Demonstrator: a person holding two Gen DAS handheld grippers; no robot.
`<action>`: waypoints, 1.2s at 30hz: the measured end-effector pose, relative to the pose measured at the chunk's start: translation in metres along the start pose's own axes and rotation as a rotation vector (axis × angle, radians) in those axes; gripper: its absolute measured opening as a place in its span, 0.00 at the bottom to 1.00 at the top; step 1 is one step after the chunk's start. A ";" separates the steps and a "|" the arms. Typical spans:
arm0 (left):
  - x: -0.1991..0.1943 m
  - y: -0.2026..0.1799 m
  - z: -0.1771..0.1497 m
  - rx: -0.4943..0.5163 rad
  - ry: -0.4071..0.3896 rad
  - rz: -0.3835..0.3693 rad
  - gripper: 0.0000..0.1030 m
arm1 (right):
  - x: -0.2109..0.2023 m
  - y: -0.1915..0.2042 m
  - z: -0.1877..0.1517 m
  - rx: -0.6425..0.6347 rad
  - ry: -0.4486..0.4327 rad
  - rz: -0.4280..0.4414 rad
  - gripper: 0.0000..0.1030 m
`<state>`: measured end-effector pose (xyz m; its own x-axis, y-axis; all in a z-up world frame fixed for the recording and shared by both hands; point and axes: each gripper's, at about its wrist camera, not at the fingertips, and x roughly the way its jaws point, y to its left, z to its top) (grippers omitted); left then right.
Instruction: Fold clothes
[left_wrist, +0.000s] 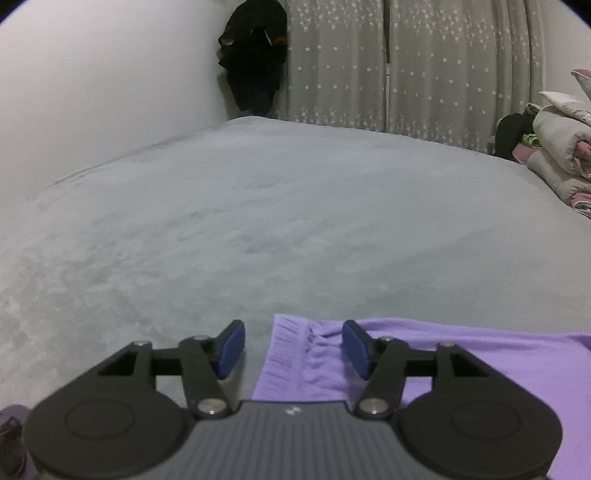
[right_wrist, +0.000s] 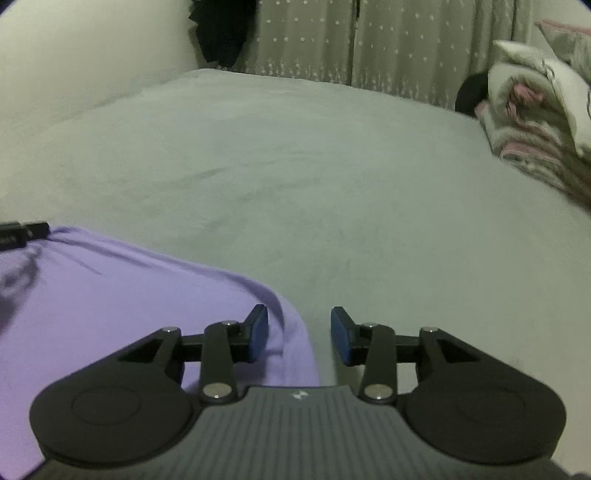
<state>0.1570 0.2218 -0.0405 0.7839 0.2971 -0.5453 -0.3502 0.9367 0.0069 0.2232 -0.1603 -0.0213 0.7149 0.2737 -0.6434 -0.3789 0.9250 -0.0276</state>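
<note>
Lilac garment (left_wrist: 461, 365) lies flat on the grey bed (left_wrist: 258, 221), directly under and between the two claws. Its ribbed, gathered edge (left_wrist: 295, 350) sits between the blue pads of the left claw (left_wrist: 293, 349), and its rounded right-hand edge (right_wrist: 291, 332) runs between the pads of the right claw (right_wrist: 299, 334).

Both claws stand open with nothing gripped. The left one is spread wide, with its left pad (left_wrist: 231, 349) over bare bedding and its right pad over the cloth. The right one is parted less, with its left pad (right_wrist: 258, 334) above the lilac fabric and its right pad (right_wrist: 341, 339) above the bed. Neither pair of pads presses on the cloth, so the garment looks laid down and let go, and this fold appears set.

To finish the step well, I judge that each claw should lift clear without snagging the fabric. The ribbed band under the left claw is bunched and could drag if a pad catches it. Faint creases fan out from the garment's far left corner, just beside the tip of the left claw in the right wrist view. Smoothing towards that corner before the next fold would keep the edges square. The next grasp should pinch only the top layers at an edge, not the soft bedding.

Well beyond both claws the bed is bare. Far to the right lies a pile of folded quilts (right_wrist: 535, 122), and at the back hang star-patterned curtains (left_wrist: 369, 62) with dark clothing (left_wrist: 255, 55) beside them.
</note>
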 end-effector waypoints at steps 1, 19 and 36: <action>-0.005 -0.001 -0.001 -0.001 0.007 -0.010 0.64 | -0.007 -0.002 -0.001 0.017 0.004 0.010 0.41; -0.103 -0.036 -0.038 -0.031 0.119 -0.274 0.75 | -0.113 -0.021 -0.059 0.189 0.066 0.077 0.41; -0.137 -0.103 -0.092 0.115 0.202 -0.589 0.75 | -0.138 -0.003 -0.109 0.314 0.144 0.193 0.08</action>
<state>0.0390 0.0678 -0.0436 0.7119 -0.3051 -0.6325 0.1771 0.9496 -0.2587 0.0619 -0.2299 -0.0155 0.5499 0.4312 -0.7153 -0.2844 0.9019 0.3251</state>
